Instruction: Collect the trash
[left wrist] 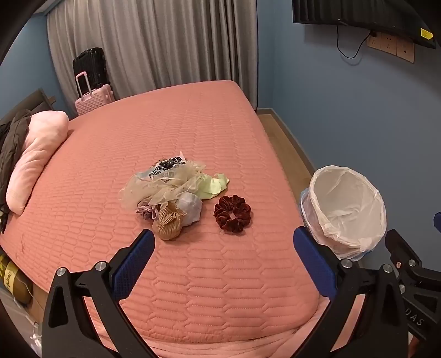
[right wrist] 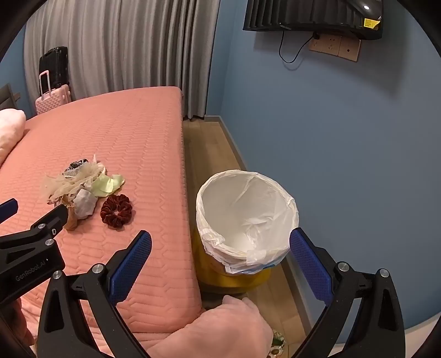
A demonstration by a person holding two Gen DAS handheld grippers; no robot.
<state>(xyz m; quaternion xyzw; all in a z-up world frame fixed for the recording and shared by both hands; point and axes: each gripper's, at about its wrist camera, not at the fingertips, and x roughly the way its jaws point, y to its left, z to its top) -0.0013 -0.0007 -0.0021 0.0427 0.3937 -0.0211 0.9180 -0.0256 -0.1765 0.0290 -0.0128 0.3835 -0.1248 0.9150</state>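
A pile of scraps (left wrist: 168, 190) lies on the pink bed (left wrist: 193, 275): beige netting, a tan ribbed piece, a grey wad, a yellow-green scrap and a dark patterned bit. A dark red velvet scrunchie (left wrist: 232, 214) lies just right of it. The pile (right wrist: 80, 187) and scrunchie (right wrist: 116, 210) also show in the right wrist view. A bin with a white liner (right wrist: 245, 217) stands on the floor beside the bed, also in the left wrist view (left wrist: 347, 209). My left gripper (left wrist: 223, 247) is open above the bed, short of the pile. My right gripper (right wrist: 220, 247) is open over the bed edge and bin.
A pink pillow (left wrist: 35, 154) and dark clothing lie at the bed's left. Pink and black suitcases (left wrist: 92, 88) stand by the grey curtain. A blue wall with a screen (right wrist: 314, 16) and sockets is at the right. A pink cushion (right wrist: 220, 330) lies low near the bin.
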